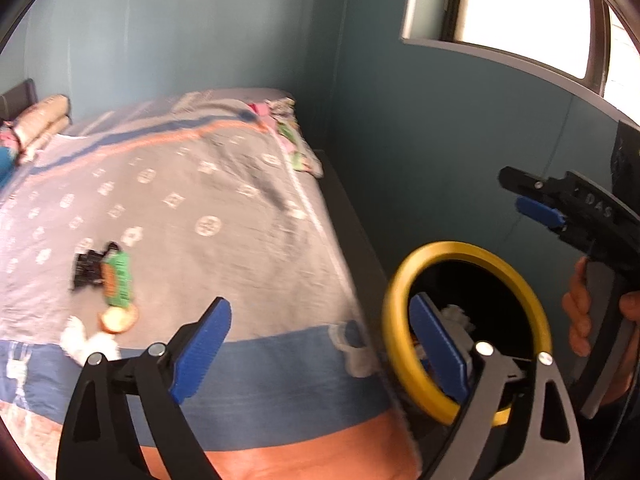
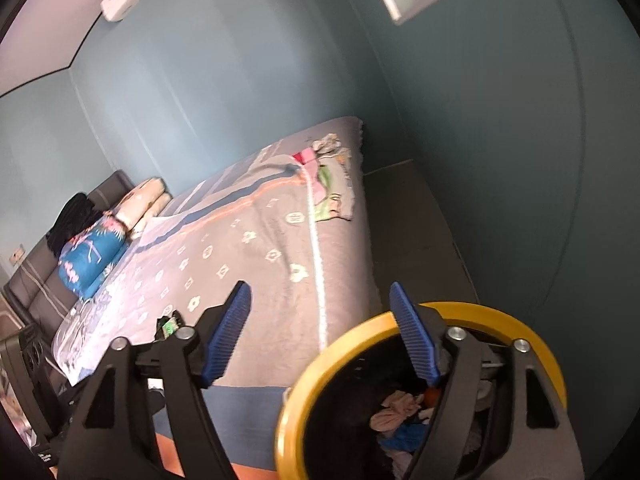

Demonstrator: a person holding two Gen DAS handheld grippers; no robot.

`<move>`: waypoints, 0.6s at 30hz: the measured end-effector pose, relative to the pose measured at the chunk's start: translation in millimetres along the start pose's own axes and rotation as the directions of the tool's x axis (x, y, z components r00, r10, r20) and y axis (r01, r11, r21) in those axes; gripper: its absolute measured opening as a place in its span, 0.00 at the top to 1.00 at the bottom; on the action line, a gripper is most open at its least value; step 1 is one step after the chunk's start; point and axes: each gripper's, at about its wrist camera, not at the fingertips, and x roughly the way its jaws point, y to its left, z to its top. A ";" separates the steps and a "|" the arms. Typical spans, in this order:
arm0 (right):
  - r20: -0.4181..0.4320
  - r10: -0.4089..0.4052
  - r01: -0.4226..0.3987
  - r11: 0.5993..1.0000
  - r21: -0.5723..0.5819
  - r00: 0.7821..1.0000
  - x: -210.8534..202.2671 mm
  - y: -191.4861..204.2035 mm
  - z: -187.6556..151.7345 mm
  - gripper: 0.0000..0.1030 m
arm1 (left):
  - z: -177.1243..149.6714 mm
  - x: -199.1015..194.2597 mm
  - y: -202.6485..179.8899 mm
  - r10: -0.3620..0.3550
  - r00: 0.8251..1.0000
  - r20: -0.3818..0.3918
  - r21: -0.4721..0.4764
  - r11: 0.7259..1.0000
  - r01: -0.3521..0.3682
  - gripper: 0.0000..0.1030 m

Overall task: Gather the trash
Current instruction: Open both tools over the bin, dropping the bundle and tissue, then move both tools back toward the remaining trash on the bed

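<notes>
The black trash bin with a yellow rim (image 1: 466, 328) stands at the foot corner of the bed, crumpled scraps (image 2: 394, 412) inside, and the right-hand finger of each gripper overlaps its mouth. Both the left gripper (image 1: 320, 354) and the right gripper (image 2: 320, 332) have their jaws wide and empty. Left of the left jaws, a green wrapper (image 1: 117, 278), a round orange piece (image 1: 118, 319) and white crumpled tissue (image 1: 89, 344) lie on the grey patterned bedspread (image 1: 224, 208).
</notes>
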 end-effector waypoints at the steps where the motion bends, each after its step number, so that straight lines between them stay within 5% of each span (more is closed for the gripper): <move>1: -0.001 0.005 -0.005 1.000 -0.014 1.000 0.9 7.9 0.9 0.29 | 0.6 -2.2 5.2 0.009 1.000 0.004 -0.006 1.000 -0.009 0.14; 18: -0.087 0.147 -0.162 0.968 -0.190 0.985 59.0 142.5 -11.5 0.24 | -11.7 -31.0 132.7 0.171 0.984 0.046 -0.175 0.971 -0.161 0.11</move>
